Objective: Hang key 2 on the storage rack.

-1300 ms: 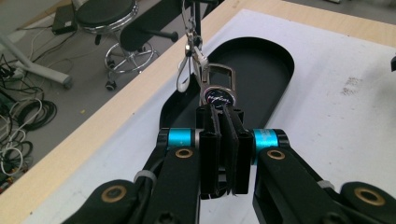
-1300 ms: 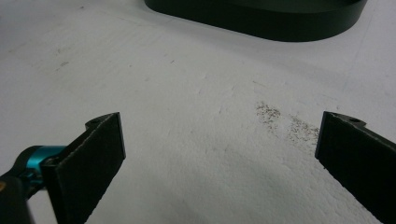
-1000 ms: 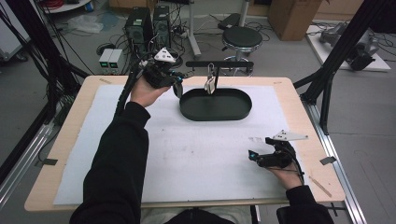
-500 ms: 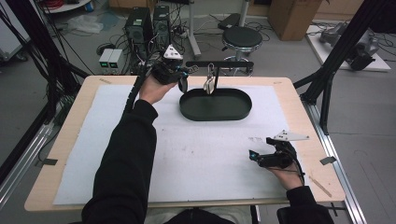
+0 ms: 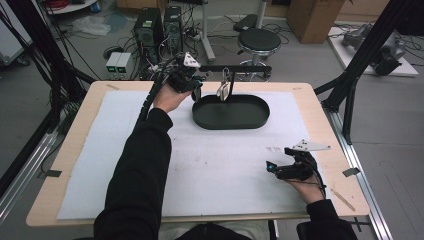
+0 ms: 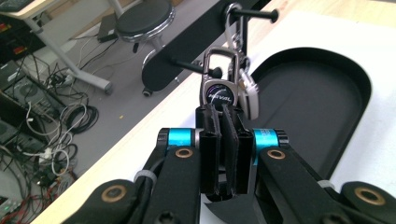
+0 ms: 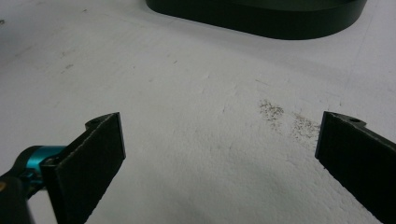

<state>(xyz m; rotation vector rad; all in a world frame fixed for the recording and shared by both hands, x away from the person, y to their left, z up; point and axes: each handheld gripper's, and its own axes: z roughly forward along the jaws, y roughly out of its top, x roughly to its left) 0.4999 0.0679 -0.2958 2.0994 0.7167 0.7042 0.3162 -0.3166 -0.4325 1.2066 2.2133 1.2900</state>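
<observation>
2 fingers of the left gripper are pressed onto the bottom of a key fob, which hangs lengthwise from a peg on the black rack, just above the black tray's far rim. nearer the person than the tray, the right gripper rests spread and empty.

A lab: computer towers, tangled cables, rig frames
</observation>
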